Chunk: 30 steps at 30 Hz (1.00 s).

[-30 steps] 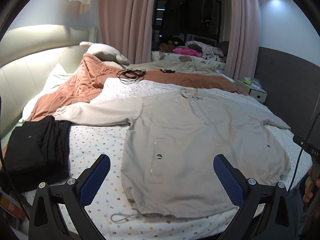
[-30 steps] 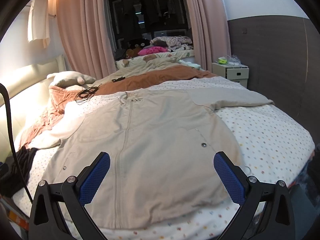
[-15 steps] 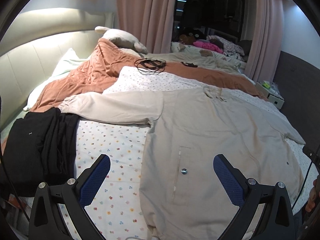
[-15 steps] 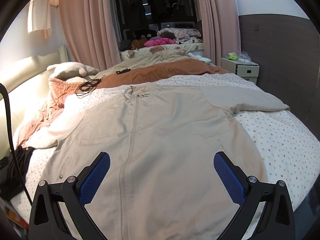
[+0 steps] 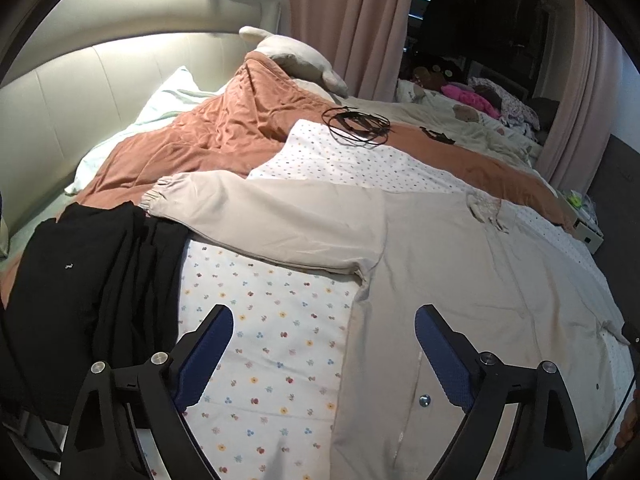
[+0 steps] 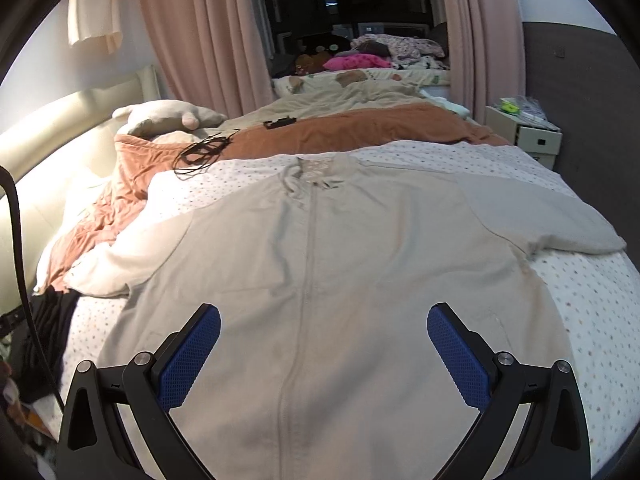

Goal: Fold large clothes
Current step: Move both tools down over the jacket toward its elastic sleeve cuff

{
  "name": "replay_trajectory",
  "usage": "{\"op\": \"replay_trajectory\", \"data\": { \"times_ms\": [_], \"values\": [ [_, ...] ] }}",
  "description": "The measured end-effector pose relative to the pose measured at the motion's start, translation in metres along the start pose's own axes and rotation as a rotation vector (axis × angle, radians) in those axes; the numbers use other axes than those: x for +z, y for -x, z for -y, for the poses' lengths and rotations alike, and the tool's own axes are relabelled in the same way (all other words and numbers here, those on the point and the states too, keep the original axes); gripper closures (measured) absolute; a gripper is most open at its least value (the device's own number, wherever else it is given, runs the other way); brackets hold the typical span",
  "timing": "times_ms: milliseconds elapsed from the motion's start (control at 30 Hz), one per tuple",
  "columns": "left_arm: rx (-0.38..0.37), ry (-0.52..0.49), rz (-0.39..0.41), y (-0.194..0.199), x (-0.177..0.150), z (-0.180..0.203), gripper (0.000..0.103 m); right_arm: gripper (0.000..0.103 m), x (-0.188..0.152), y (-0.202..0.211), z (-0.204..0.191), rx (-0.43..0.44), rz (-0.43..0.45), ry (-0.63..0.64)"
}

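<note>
The left gripper point(image 5: 324, 320) has its blue-padded fingers point(image 5: 208, 344) spread wide with nothing between them, though its jaws have just been closing a little; it hangs above the bed, over the side edge of the beige jacket point(image 5: 460, 280) and the bare sheet beside it. The right gripper point(image 6: 324, 320) is spread equally wide, empty, poised over the middle of the jacket's front, its fingers point(image 6: 460, 356) to either side of the zip line.

The beige jacket lies flat, front up, across the near part of the bed, collar pointing away, both sleeves stretched out to the sides. One sleeve's elastic cuff point(image 5: 154, 200) reaches a heap of black clothing point(image 5: 80, 300) and overlaps its edge. A metal snap point(image 5: 425, 401) shows near the jacket's lower front.

Under it is a white sheet with small coloured flowers point(image 5: 272, 344). Further back lie a rust-orange blanket point(image 5: 224, 132), a coil of black cable point(image 5: 356, 124), a pale plush toy point(image 5: 296, 56) and a white pillow point(image 5: 160, 104), against a cream padded headboard point(image 5: 80, 80). Pink curtains point(image 6: 200, 32) frame a dark opening with more bedding and a bright pink item point(image 6: 356, 62) beyond. A white bedside cabinet point(image 6: 524, 132) stands by the grey wall panel point(image 6: 580, 100).

No writing can be read.
</note>
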State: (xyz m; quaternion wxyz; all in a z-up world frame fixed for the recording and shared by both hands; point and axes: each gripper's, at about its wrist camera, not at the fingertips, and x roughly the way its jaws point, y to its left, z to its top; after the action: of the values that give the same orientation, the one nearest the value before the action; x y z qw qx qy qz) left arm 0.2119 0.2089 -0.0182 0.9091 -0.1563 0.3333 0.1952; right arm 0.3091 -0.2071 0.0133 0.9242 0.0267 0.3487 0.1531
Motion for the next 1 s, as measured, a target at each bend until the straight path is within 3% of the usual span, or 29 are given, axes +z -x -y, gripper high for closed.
{"op": "replay_trajectory", "data": {
  "times_ms": [233,400,600,667,767,900,1000],
  "values": [
    [0.038,0.061,-0.013,-0.026,0.034,-0.030,0.015,0.000,0.019,-0.031,-0.018,0.052,-0.019,0.016],
    [0.072,0.106,-0.043,-0.053,0.060,-0.051,0.024,0.002,0.026,-0.054,-0.028,0.098,-0.032,0.008],
    [0.111,0.197,-0.160,-0.104,0.081,-0.075,0.036,0.012,0.032,-0.085,-0.046,0.162,-0.059,0.002],
    [0.130,0.223,-0.203,-0.122,0.085,-0.083,0.046,0.013,0.031,-0.095,-0.052,0.186,-0.066,-0.006],
    [0.157,0.247,-0.245,-0.141,0.090,-0.091,0.046,0.014,0.028,-0.107,-0.057,0.212,-0.074,-0.018],
    [0.203,0.258,-0.292,-0.169,0.098,-0.100,0.046,0.032,0.024,-0.135,-0.065,0.255,-0.118,-0.032],
    [0.229,0.281,-0.325,-0.189,0.101,-0.109,0.046,0.034,0.019,-0.156,-0.068,0.259,-0.161,-0.045]
  ]
}}
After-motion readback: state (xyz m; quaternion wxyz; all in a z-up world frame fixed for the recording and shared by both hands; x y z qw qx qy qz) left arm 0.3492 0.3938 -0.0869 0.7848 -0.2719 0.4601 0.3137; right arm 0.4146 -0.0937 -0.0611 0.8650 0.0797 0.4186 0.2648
